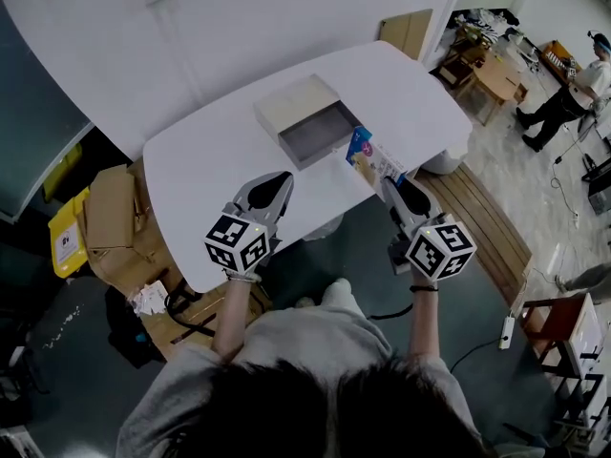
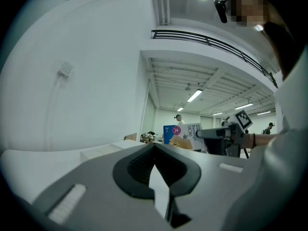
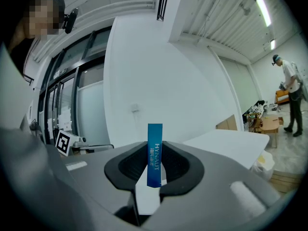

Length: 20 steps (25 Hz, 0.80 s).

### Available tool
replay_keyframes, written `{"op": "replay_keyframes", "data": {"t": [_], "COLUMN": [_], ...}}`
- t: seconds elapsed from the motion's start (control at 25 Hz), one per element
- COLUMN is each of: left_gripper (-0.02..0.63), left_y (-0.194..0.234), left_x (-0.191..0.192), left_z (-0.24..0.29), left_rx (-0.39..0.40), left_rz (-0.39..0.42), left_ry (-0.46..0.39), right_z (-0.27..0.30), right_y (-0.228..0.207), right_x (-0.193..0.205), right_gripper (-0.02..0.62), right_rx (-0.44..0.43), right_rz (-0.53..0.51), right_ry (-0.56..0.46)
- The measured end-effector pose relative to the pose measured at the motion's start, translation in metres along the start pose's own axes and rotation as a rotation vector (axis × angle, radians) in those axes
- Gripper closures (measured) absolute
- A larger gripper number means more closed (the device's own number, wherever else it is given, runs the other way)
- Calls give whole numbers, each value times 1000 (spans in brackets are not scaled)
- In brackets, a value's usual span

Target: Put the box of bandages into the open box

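Observation:
On the white table (image 1: 210, 160) an open box (image 1: 320, 134) with a grey inside lies with its pale lid part behind it. My right gripper (image 1: 388, 183) is shut on the blue and white box of bandages (image 1: 370, 158) and holds it just right of the open box, near the table's front edge. Along the right jaws the box shows as a thin blue edge (image 3: 155, 153) clamped between the pads. My left gripper (image 1: 277, 181) hovers over the table's front left, shut and empty (image 2: 154, 146). From there the bandage box (image 2: 182, 132) and the open box (image 2: 103, 151) show ahead.
Cardboard boxes (image 1: 113, 219) and a yellow item (image 1: 67, 239) sit on the floor to the left. A slatted wooden platform (image 1: 489, 219) lies to the right of the table. A person (image 1: 565, 92) stands by a cluttered desk at the far right. A stool (image 1: 561, 324) stands at the lower right.

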<state>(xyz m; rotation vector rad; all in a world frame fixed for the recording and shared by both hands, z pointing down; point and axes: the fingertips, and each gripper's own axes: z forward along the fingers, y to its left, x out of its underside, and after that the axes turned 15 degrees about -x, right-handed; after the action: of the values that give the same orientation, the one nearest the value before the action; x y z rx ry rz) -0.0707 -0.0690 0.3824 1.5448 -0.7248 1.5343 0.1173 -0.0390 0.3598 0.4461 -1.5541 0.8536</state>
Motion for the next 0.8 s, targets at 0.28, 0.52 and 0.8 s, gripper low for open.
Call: {"op": "replay_keyframes", "data": {"t": [0.28,0.52,0.8], "left_gripper": [612,612,612], "left_y": [8,1,4], "left_x": [-5,-6,-9], "left_z": [30,63,89], "left_rx": [-70,-111,-189], "left_rz": [-38,-47,-49], "left_ry": [-12,-16,-22], "right_z": [24,36,57], "right_y": [-32,-68,-99], "right_x": [-10,-19,-26], "right_gripper": [500,500,500], "right_rx": [-66,-128,-219], "right_rz": [6,12,25], "right_ry": [49,77,108]}}
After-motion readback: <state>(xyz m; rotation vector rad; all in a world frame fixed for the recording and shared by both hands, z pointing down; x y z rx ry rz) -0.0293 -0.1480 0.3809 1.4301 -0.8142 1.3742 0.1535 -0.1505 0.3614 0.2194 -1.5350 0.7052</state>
